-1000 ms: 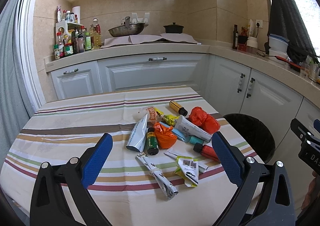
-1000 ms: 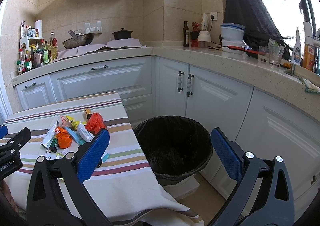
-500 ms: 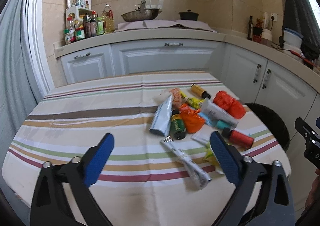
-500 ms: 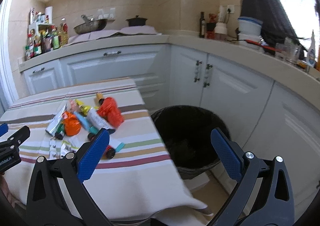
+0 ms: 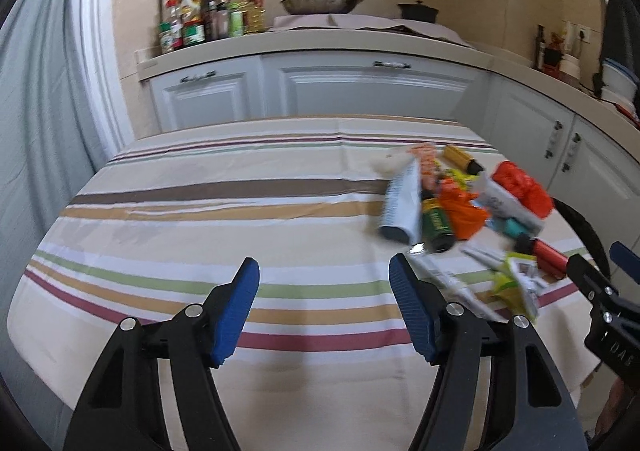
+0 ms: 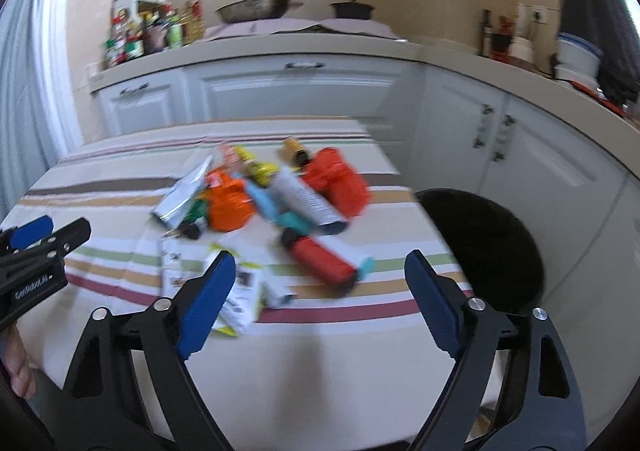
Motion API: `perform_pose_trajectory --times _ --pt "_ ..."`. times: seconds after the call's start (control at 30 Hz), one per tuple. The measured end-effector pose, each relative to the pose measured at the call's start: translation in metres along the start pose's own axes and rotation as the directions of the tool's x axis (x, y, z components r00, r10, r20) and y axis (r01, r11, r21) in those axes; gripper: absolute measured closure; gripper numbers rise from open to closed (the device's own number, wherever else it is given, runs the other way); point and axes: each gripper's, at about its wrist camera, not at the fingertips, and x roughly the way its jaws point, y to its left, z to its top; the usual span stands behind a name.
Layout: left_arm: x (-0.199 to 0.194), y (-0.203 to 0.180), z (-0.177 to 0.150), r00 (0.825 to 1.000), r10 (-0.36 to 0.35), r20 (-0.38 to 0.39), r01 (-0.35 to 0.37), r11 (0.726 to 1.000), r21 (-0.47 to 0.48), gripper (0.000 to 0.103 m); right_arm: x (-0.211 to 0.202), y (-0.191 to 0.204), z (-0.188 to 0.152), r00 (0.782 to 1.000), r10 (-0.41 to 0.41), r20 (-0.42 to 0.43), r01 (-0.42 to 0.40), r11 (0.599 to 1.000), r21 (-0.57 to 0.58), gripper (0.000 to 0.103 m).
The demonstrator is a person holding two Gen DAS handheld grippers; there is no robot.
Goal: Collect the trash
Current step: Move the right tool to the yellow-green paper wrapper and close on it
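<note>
A heap of trash lies on the striped tablecloth (image 5: 200, 219): a white tube (image 5: 400, 207), a dark green bottle (image 5: 438, 225), an orange wrapper (image 5: 466, 217), a red crumpled bag (image 6: 338, 183), a red bottle (image 6: 320, 261) and paper scraps (image 6: 240, 299). My left gripper (image 5: 324, 275) hovers over bare cloth left of the heap, its jaws closing with nothing between them. My right gripper (image 6: 320, 271) faces the heap from the near edge, jaws closing, the red bottle showing in the gap beyond them, untouched. A black-lined trash bin (image 6: 488, 247) stands right of the table.
White cabinets (image 5: 360, 91) and a counter with sauce bottles (image 5: 192, 23), a wok (image 5: 320, 3) and a black pot (image 5: 418, 9) run behind the table. The right gripper's body (image 5: 604, 311) shows at the left view's right edge, the left one (image 6: 32, 263) opposite.
Both grippers have come down and nearer the table while their jaws narrowed. The right view swung left from the bin to the trash heap; the left view swung left over bare cloth.
</note>
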Motion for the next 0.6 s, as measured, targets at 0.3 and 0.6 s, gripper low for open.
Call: perform_pose_trajectory --times 0.3,0.6 --pt "0.005 0.034 -0.006 0.998 0.068 -0.014 -0.069 0.997 -0.037 0.037 0.019 0.034 -0.007 0.997 0.050 -0.050 -0.053 0.997 -0.062 0.034" --pt "0.007 0.042 -0.012 0.996 0.077 -0.035 -0.079 0.995 -0.056 0.037 0.034 0.041 -0.017 0.995 0.050 -0.092 -0.058 0.994 -0.091 0.073"
